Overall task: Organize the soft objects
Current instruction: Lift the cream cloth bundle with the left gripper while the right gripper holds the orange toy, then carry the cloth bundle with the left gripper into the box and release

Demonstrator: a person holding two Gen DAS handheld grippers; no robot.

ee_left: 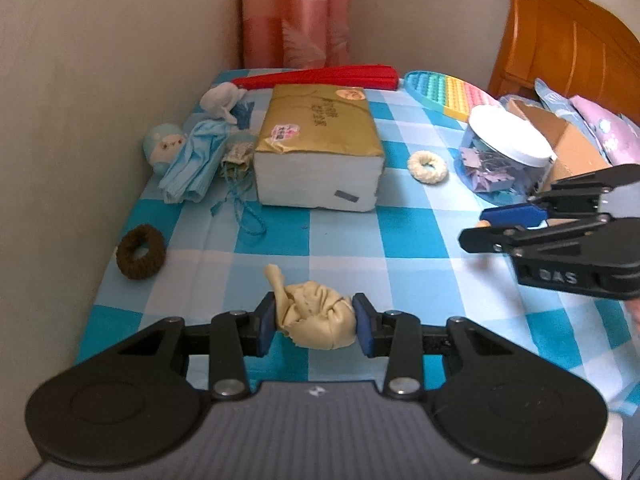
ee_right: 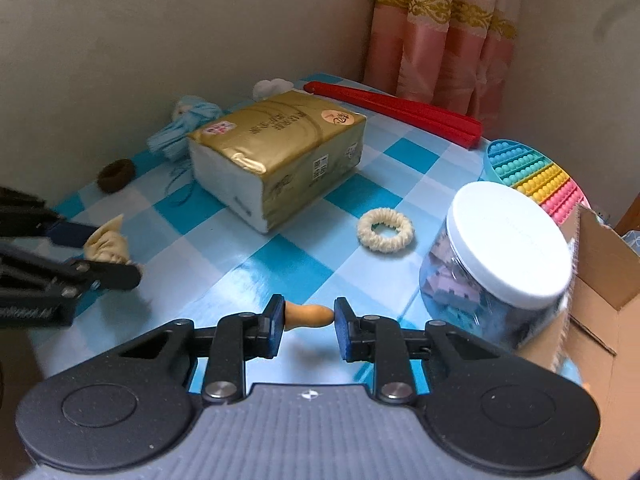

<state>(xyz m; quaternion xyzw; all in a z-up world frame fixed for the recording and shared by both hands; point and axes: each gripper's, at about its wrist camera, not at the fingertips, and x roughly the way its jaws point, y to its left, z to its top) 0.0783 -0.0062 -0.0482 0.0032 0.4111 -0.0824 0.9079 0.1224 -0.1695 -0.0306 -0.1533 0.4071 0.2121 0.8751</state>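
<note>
My left gripper (ee_left: 315, 314) is shut on a crumpled beige soft toy (ee_left: 320, 326), which bulges between the blue pads just over the blue checked tablecloth (ee_left: 400, 236). The right wrist view shows the same gripper (ee_right: 100, 254) and toy (ee_right: 105, 242) at the left edge. My right gripper (ee_right: 309, 318) is shut on a small tan gourd-shaped soft piece (ee_right: 308, 316), held endwise between its pads. In the left wrist view that gripper (ee_left: 480, 227) reaches in from the right. A cream scrunchie (ee_right: 386, 230) and a brown scrunchie (ee_left: 141, 252) lie loose on the cloth.
A gold tissue pack (ee_left: 316, 152) sits mid-table. A blue doll (ee_left: 164, 148), blue cloth (ee_left: 196, 164) and white plush (ee_left: 222, 100) lie by the left wall. A red fan (ee_left: 320, 76) and pop-it mat (ee_left: 444, 94) are at the back. A clip jar (ee_right: 504, 248) and cardboard box (ee_right: 600, 300) stand right.
</note>
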